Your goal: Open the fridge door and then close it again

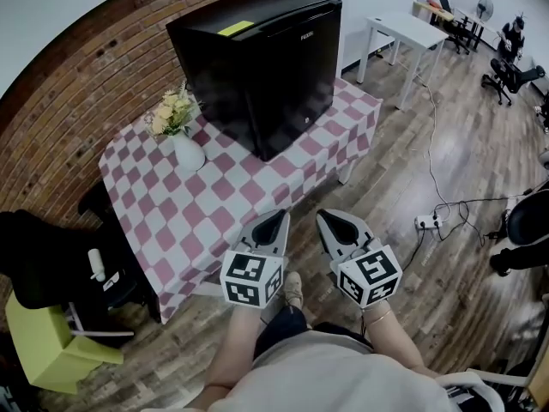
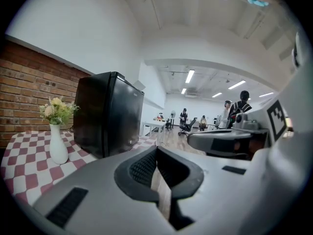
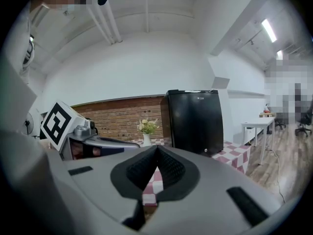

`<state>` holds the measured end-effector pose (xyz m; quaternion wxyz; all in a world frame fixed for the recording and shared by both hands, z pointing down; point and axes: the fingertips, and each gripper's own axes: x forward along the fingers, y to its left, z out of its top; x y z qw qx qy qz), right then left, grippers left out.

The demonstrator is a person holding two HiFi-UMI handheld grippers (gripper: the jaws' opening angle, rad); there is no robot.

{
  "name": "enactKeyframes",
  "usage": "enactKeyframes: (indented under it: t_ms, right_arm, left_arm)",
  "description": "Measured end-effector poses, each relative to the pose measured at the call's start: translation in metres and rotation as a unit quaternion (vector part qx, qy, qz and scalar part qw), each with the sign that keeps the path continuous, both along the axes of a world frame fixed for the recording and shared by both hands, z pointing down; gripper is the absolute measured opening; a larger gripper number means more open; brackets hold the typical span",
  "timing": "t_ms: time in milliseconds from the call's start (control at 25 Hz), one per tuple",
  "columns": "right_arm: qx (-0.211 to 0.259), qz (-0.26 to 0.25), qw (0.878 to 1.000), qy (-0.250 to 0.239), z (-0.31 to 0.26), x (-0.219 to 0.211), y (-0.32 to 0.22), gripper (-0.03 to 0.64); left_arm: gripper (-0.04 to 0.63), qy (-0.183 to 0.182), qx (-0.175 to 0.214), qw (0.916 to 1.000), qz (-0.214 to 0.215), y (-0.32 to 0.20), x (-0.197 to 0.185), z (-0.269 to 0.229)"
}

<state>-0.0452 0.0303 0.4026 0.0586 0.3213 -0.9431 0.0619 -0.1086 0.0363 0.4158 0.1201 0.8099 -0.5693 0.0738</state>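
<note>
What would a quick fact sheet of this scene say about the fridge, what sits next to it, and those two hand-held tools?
Fridge: black, door shut, standing on a pink-and-white checked tablecloth
Beside it: white vase with flowers, left of the fridge in the head view
Left gripper: shut, holding nothing, not touching the fridge
Right gripper: shut, holding nothing, not touching the fridge
Gripper direction: both point toward the fridge, side by side

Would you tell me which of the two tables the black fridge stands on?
The checked-cloth table, which also carries the vase; the white table beyond holds no fridge.
</note>
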Motion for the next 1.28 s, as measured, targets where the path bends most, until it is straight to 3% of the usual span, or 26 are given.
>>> enactKeyframes:
  t_ms: [360,680,1280]
  right_arm:
    - [0.035,-0.003,0.999,-0.009,-0.044,-0.053,-0.096,-0.002]
    - [0.046,0.0,0.999,-0.004,-0.05,-0.09,-0.154,-0.002]
    - [0.036,0.013,0.999,-0.01,-0.04,-0.115,-0.213,-0.002]
  left_arm:
    - [0.006,0.003,0.043,0.9991,0.004,-0.098,-0.051,-0.039]
    - [0.006,0.009,0.055,0.9984,-0.01,-0.162,-0.097,-0.049]
    - [0.009,-0.011,0.07,0.9966,-0.042,-0.234,-0.138,-0.045]
